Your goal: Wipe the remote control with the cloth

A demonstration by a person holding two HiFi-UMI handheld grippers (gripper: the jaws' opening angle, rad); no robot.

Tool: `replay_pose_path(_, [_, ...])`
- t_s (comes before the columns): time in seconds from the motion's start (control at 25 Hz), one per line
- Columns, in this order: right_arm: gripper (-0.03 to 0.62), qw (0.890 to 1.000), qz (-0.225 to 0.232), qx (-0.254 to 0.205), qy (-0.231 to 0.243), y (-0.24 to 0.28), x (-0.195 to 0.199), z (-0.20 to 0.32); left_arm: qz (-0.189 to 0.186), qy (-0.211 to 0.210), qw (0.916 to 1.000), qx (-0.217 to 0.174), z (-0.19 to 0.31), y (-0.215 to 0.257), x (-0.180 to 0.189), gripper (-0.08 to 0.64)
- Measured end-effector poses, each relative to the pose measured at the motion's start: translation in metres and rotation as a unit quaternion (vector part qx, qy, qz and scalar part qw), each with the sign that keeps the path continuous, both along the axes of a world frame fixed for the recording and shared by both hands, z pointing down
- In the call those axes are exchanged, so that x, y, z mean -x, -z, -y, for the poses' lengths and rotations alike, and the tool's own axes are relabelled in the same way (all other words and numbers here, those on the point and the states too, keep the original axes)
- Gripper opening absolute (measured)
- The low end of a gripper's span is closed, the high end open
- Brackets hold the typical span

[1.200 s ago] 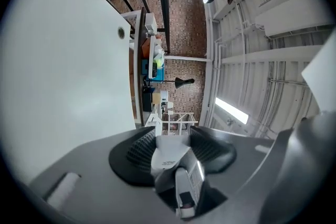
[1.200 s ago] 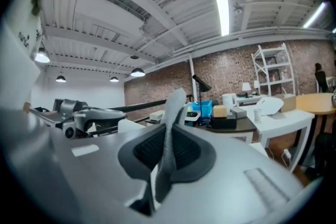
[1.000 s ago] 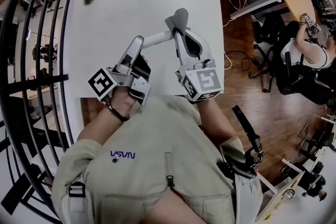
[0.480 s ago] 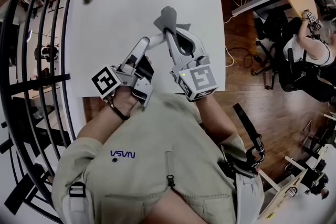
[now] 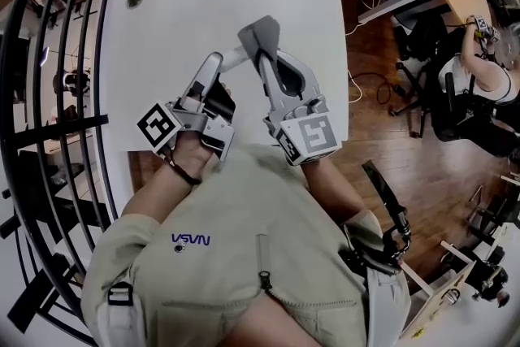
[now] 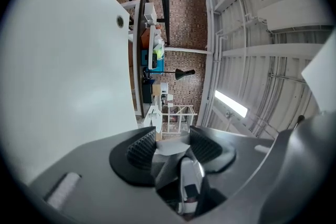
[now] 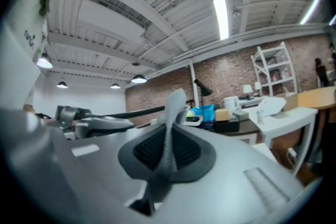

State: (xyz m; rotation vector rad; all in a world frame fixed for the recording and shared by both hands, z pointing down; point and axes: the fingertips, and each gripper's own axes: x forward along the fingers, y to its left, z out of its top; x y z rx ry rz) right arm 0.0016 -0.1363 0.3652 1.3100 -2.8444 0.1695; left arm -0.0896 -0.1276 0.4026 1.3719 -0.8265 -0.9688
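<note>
At the far left of the head view, a black railing (image 5: 57,85). Next to it, a white table (image 5: 179,12) with a round grommet hole (image 5: 136,0) near its far left corner.

Above the table's near edge, the left gripper (image 5: 218,75), level and angled up and to the right, with the left marker cube (image 5: 158,127) toward the person. Jaws set part-way apart and clamped on the near end of a slim white remote control (image 5: 234,59). In the left gripper view, ribbed pads (image 6: 140,148) on either side of a pale slab, pressing on it. Rest of the remote clear of those fingers, running up and to the right toward the other gripper.

At the remote's far end, a grey cloth (image 5: 260,32), bunched and standing up past the right fingertips. Touching the remote or only just beside it: hard to tell from above.

Just below the cloth, the right gripper (image 5: 262,59), pointing away from the person and leaning slightly left, with the right marker cube (image 5: 313,134) nearest the body. Jaws almost together, pinching the cloth. In the right gripper view, a thin grey fold squeezed between the dark pads (image 7: 185,150) and sticking out well beyond them.

Far right, over the wooden floor (image 5: 382,150), a seated person (image 5: 475,81), well apart from the table.
</note>
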Motion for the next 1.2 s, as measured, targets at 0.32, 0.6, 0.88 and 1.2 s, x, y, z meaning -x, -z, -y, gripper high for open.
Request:
replay_pose_path(0.32, [0.018,0.998,-0.028,0.020,-0.060,-0.027,-0.030,0.026,-0.007,-0.009,0.9999,-0.003,-0.001,0.005,-0.005,0.215])
replay_pose_path(0.6, [0.018,0.996,-0.052,-0.005,0.078,-0.022,0.044,-0.022,-0.008,0.002,1.0000,0.002,0.000,0.002,0.003,0.215])
replay_pose_path(0.88, [0.018,0.990,-0.052,-0.009,0.127,-0.021,0.058,-0.035,-0.008,0.015,0.9999,0.000,0.000,0.001,0.009,0.215])
replay_pose_path(1.2, [0.018,0.992,-0.061,0.063,-0.094,-0.056,-0.040,0.027,-0.009,0.011,0.9998,-0.011,0.002,0.008,0.008,0.215])
